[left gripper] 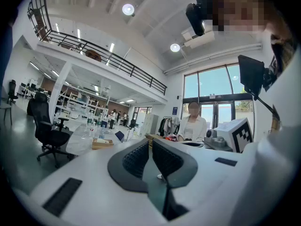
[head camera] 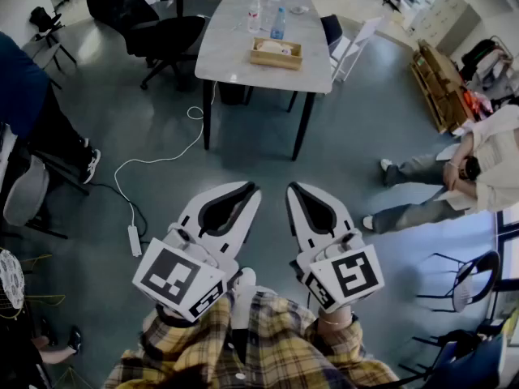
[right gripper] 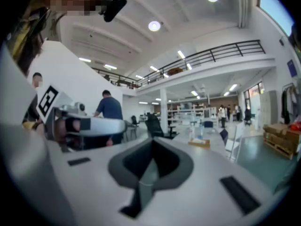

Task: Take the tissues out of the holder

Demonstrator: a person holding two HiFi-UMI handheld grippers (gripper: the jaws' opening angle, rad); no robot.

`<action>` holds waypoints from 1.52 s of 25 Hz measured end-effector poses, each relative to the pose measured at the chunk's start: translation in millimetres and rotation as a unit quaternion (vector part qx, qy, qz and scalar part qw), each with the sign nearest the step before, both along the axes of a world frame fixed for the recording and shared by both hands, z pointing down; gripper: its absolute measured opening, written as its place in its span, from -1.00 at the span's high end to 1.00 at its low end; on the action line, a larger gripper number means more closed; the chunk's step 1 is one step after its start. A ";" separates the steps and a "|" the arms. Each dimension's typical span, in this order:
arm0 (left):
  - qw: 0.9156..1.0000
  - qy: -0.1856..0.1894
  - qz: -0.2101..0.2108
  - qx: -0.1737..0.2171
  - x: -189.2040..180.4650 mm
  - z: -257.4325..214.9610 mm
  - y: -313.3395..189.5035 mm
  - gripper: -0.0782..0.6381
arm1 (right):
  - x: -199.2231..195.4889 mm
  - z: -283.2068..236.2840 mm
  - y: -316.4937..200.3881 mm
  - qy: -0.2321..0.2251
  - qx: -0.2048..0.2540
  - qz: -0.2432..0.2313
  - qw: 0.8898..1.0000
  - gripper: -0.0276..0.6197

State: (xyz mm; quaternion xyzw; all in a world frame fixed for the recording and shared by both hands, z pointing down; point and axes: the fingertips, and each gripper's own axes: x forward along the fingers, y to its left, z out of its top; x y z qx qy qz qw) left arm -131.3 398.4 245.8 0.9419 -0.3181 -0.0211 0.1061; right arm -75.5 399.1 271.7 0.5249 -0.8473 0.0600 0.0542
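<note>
A wooden tissue holder (head camera: pixel 276 53) with white tissues (head camera: pixel 273 47) in it stands on the near end of a grey table (head camera: pixel 231 55), far ahead of me. The holder also shows small in the left gripper view (left gripper: pixel 102 144) and in the right gripper view (right gripper: pixel 199 143). Both grippers are held close to my body over the floor, well short of the table. My left gripper (head camera: pixel 254 188) (left gripper: pixel 150 143) is shut but for a thin slit, with nothing in it. My right gripper (head camera: pixel 292 188) (right gripper: pixel 153 144) is shut and empty too.
Bottles (head camera: pixel 278 24) stand on the table behind the holder. A black office chair (head camera: pixel 154 23) is left of the table, a white chair (head camera: pixel 357 43) right. A white cable and power strip (head camera: pixel 135 240) lie on the floor. A person (head camera: pixel 454 177) sits at right, another (head camera: pixel 32 112) is at left.
</note>
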 end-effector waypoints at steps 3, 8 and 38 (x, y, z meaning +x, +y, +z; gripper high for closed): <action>1.000 -0.005 -0.001 0.002 3.8 2.1 -2.1 0.73 | 3.7 2.1 -1.7 -0.001 0.000 0.000 1.000 0.88; 1.000 -0.011 -0.001 0.004 9.3 1.7 -0.2 0.73 | 8.8 1.7 -1.2 -0.002 0.000 0.000 1.000 0.88; 1.000 -0.013 -0.012 0.011 11.6 7.0 -4.7 0.73 | 23.7 6.4 0.7 -0.013 0.010 0.011 1.000 0.88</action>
